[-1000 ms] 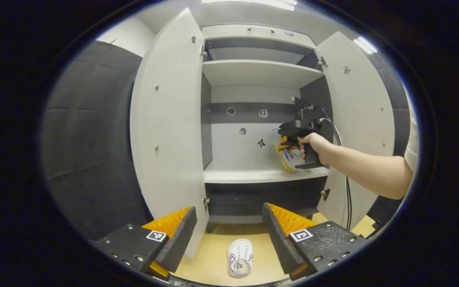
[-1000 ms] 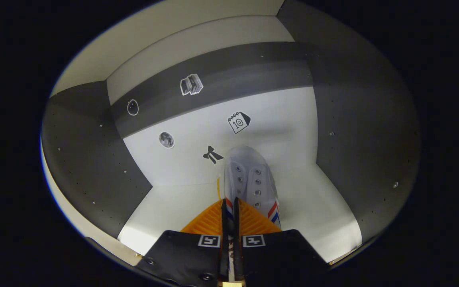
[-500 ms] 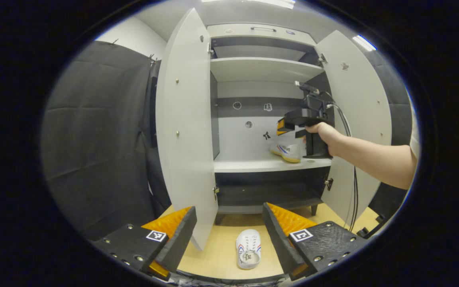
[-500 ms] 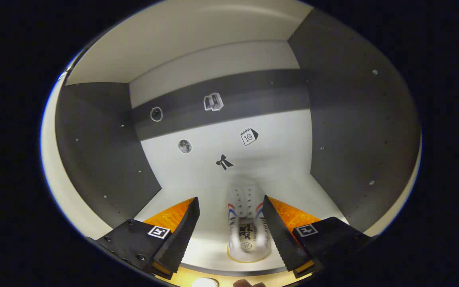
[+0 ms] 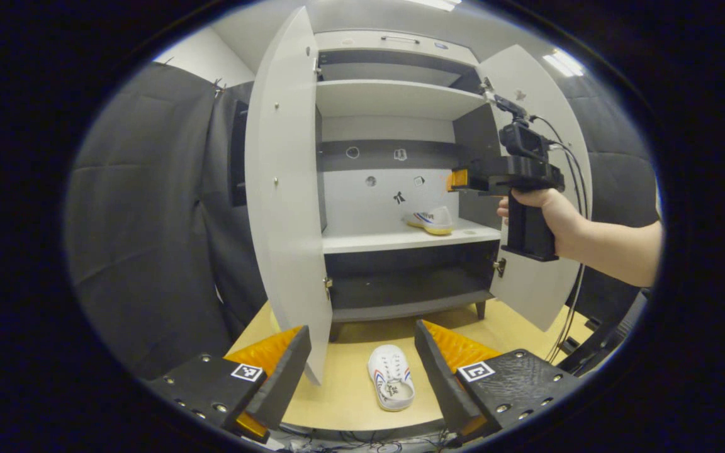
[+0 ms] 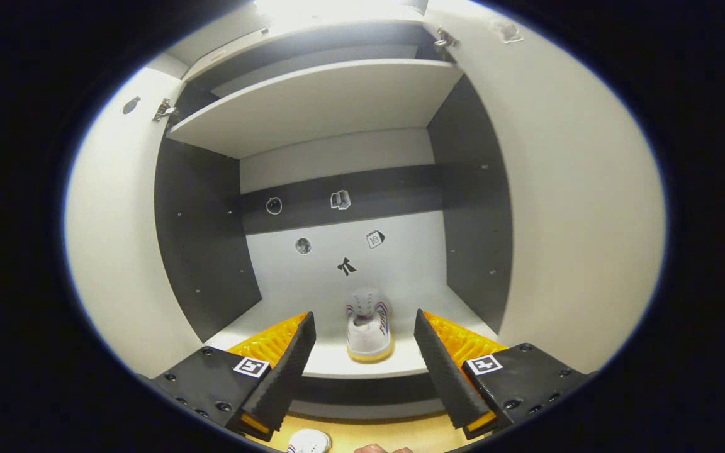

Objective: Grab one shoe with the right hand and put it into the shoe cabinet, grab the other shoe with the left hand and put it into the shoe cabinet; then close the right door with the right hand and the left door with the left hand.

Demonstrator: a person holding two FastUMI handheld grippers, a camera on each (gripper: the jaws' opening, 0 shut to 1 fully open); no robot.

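Observation:
One white shoe with red and blue stripes [image 6: 369, 324] rests on the cabinet's middle shelf [image 6: 331, 360], toe toward the back wall. My right gripper [image 6: 364, 316] hangs open in front of that shelf, clear of the shoe; in the left gripper view a hand holds the right gripper [image 5: 458, 180] level by the right door [image 5: 542, 277]. The shelved shoe [image 5: 430, 220] sits at the shelf's right end. The second shoe [image 5: 391, 385] lies on the yellow floor before the cabinet, between and below the open fingers of my left gripper [image 5: 362, 330].
Both cabinet doors stand wide open: the left door [image 5: 284, 189] reaches out toward my left gripper. An upper shelf [image 5: 394, 97] and a dark lower compartment [image 5: 406, 286] are bare. A cable [image 5: 573, 302] trails from the right gripper. Black cloth wall [image 5: 148, 220] on the left.
The right gripper opened, left its shoe on the middle shelf and drew back out of the cabinet. The left gripper stayed open and pulled away slightly from the cabinet.

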